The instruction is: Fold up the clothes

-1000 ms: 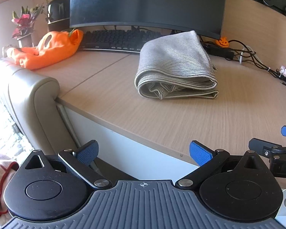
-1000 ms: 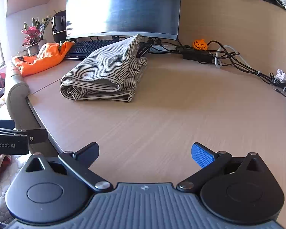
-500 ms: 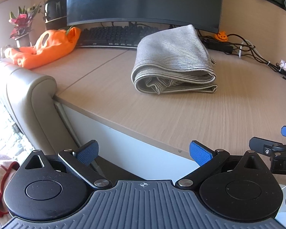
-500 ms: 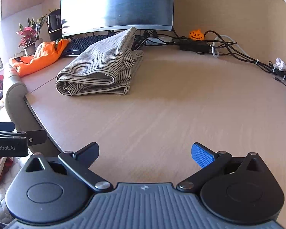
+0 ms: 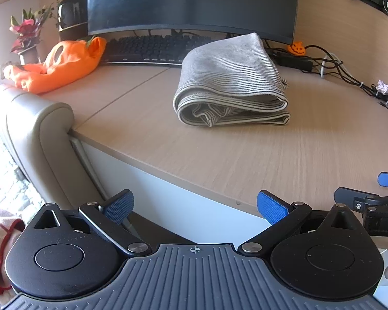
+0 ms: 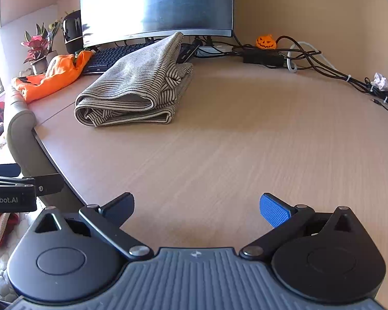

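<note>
The folded striped shirt (image 5: 230,87) lies on the worktop (image 5: 284,155) at twelve o'clock, its far end propped on the keyboard (image 5: 155,50). Both grippers' fingers, left (image 5: 195,206) and right (image 6: 196,206), are spread and empty. A clumsy grab would likely unroll the loose layers or drag the keyboard.

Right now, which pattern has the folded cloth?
Folded cloth: thin dark stripes on beige, clearest in right wrist view.

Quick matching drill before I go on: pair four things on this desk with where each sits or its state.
1. striped garment
2. orange garment
3. pumpkin figure
4. left gripper

a. open, holding nothing
b. beside the cables at the wall
c. folded, mid-desk
d. crumpled, left of the keyboard

Pairs: 1-c, 2-d, 3-b, 4-a
</note>
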### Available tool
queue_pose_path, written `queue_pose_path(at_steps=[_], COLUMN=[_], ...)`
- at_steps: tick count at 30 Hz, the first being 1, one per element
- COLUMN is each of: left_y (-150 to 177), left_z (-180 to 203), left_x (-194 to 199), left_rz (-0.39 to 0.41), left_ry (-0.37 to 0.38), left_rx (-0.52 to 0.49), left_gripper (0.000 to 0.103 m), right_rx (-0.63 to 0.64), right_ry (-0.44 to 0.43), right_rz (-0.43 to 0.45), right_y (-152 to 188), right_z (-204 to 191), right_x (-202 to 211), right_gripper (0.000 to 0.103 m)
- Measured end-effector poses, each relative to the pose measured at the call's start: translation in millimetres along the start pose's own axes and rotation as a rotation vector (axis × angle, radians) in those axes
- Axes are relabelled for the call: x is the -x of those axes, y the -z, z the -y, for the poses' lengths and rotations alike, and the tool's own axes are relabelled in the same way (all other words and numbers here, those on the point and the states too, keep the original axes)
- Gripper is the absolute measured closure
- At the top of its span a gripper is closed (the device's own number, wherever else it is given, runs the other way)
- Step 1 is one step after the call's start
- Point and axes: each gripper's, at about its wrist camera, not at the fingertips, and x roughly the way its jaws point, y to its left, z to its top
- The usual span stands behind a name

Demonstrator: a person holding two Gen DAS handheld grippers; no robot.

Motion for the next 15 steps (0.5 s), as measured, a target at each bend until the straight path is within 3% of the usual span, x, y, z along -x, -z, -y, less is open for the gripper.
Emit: queue_pose_path(at_steps=[15], left_y=[0.4], left_z=[-0.2], left_x=[-2.7], left_rz=[-0.010], left_ry=[-0.002], left_rx=[0.004], left_gripper=[0.000], right_rx=[-0.005], right_ry=[-0.004], right_rz=[-0.012], right_y=[1.1], right_z=[3.4], right_x=[-3.0], right_gripper=[0.000])
